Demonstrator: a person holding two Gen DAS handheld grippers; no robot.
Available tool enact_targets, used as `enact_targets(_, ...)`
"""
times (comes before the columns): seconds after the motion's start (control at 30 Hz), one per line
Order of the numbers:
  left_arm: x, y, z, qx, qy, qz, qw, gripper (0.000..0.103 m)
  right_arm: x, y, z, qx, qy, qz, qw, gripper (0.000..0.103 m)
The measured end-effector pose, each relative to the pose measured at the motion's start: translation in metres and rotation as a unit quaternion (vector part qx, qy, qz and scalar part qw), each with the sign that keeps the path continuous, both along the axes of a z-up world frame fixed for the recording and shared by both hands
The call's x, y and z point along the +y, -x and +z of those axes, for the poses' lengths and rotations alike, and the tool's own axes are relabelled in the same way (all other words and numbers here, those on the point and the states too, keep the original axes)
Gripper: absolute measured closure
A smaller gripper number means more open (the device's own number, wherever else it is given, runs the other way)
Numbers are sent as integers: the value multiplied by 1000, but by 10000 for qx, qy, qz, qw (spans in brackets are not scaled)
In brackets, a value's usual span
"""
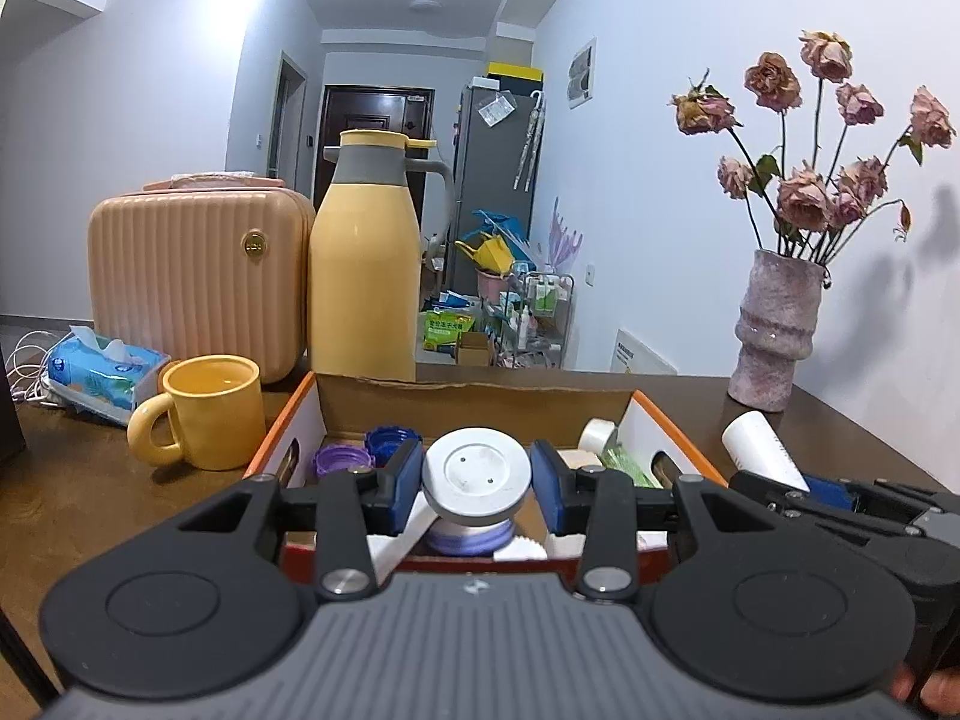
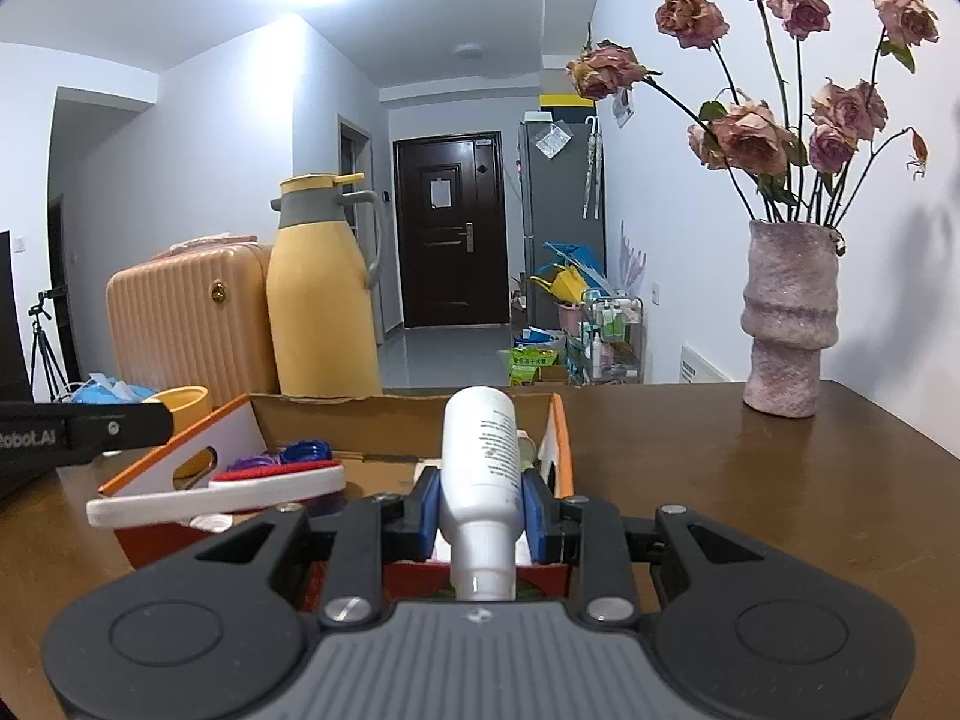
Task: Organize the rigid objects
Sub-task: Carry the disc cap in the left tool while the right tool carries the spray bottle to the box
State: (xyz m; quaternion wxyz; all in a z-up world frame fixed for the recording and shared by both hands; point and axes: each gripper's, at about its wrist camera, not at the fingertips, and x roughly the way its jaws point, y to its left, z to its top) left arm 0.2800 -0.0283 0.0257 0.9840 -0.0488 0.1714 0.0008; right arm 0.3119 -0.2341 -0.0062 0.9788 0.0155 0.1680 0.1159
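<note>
Holding two items over my box [image 1: 288, 420]: left gripper [image 1: 475, 477] pinching a white disc [image 1: 477, 471], right gripper [image 2: 480, 501] pinching a white bottle [image 2: 480, 450], cap toward me.

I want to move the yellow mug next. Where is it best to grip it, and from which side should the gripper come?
Probably grip the yellow mug by its wall at the rim, coming from above. It stands upright with the mouth open, so one finger can go inside and one outside. Its thick handle points left, toward the tissue pack, and looks clumsier to pinch.
</note>
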Motion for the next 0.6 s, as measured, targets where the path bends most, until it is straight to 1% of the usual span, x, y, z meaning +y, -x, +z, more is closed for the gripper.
enact_targets(0.3,2,-31,-2,84,109,204,9997,63,12,-25,2,-83,-142,38,9999,76)
enact_targets(0.6,7,-63,-10,187,153,365,9990,63,24,-54,-6,-100,-160,76,9998,76)
